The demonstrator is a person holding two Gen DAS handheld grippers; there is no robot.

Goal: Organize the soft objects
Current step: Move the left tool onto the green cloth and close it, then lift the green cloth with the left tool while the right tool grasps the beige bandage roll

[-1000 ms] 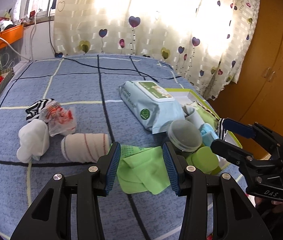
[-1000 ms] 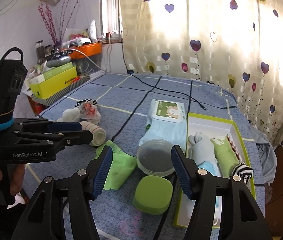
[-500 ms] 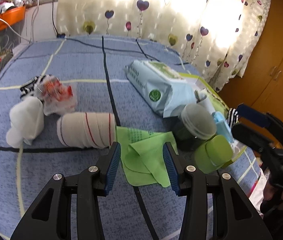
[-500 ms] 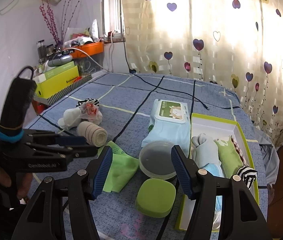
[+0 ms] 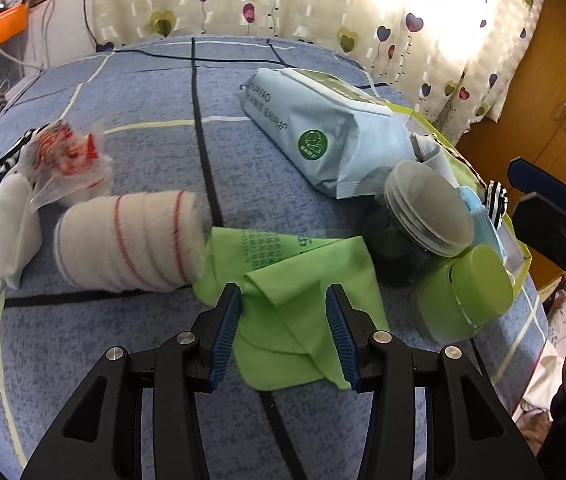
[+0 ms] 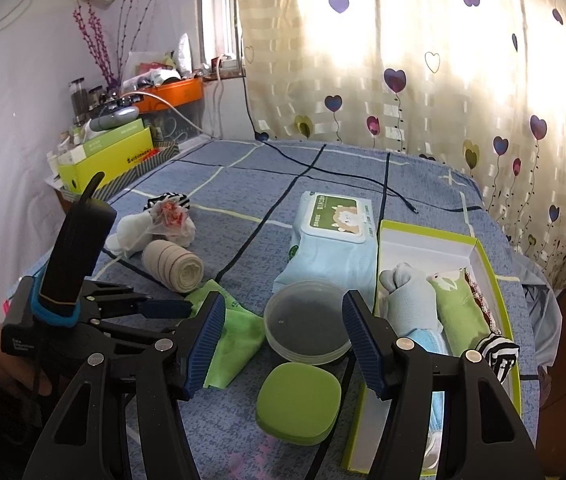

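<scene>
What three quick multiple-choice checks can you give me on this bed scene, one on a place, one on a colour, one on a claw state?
1. Where does the green cloth lie?
A. inside the box
B. on the bedspread, touching the rolled bandage
C. on top of the wipes pack

2. What colour are the stripes on the rolled bandage?
A. red
B. blue
C. black

3. How is the left claw?
A. shut on the cloth
B. open, its fingers either side of the cloth
C. shut on the bandage

Answers:
1 B: the cloth is spread on the blue bedspread, one edge against the bandage's end.
2 A: thin red rings run around the cream roll.
3 B: the blue pads stand apart with cloth showing between them.
</scene>
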